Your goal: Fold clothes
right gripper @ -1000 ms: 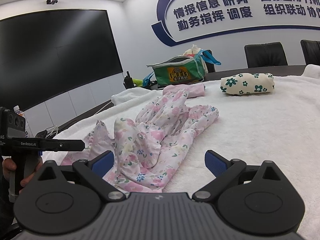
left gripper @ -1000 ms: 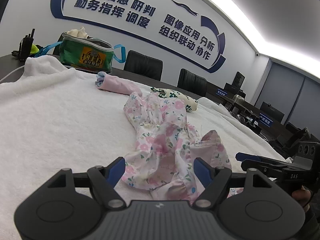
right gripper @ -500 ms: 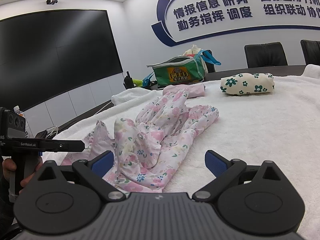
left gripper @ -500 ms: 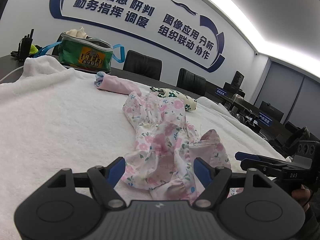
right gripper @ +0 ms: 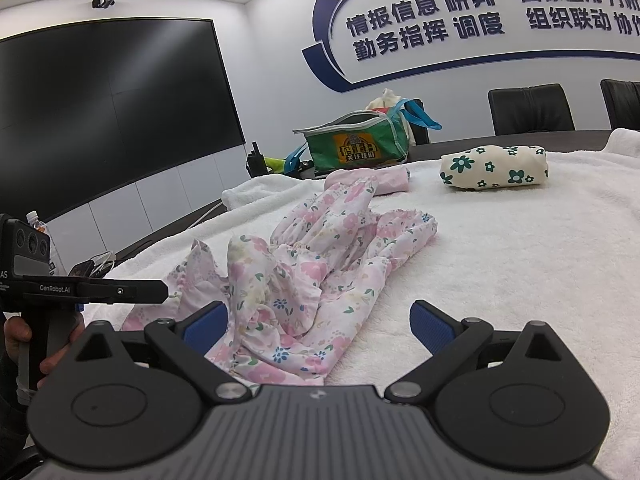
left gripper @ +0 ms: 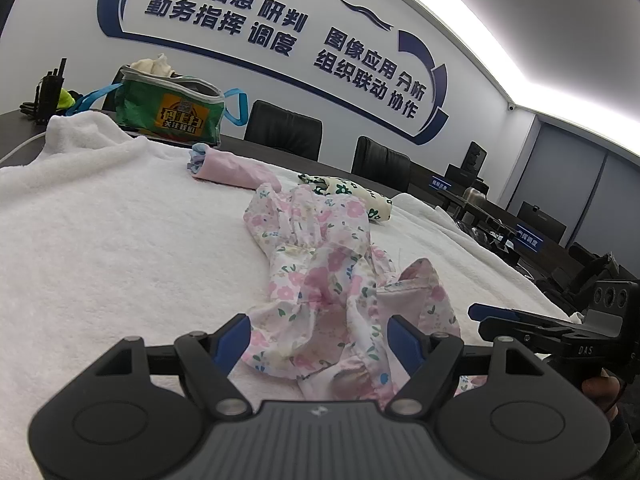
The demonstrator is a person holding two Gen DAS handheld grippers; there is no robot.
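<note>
The crumpled floral garment [left gripper: 332, 292] lies just ahead of both wide-open, empty tongs, left [left gripper: 320, 338] and right [right gripper: 318, 322].

Each wrist camera is sitting low behind its own gripper, looking forward and slightly downward; both are hovering near the towel-covered table [left gripper: 100, 240]. Both views are sharing the floral garment [left gripper: 328, 280] ahead of the fingers; each is also catching the other gripper at its edge.

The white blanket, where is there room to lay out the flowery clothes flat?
On the white blanket, the biggest bare patch lies left of the crumpled pink floral garment, below the green bag. Another lies right of it, in front of the rolled green-flowered bundle. Crowded: the far edge, around the folded pink piece.
</note>
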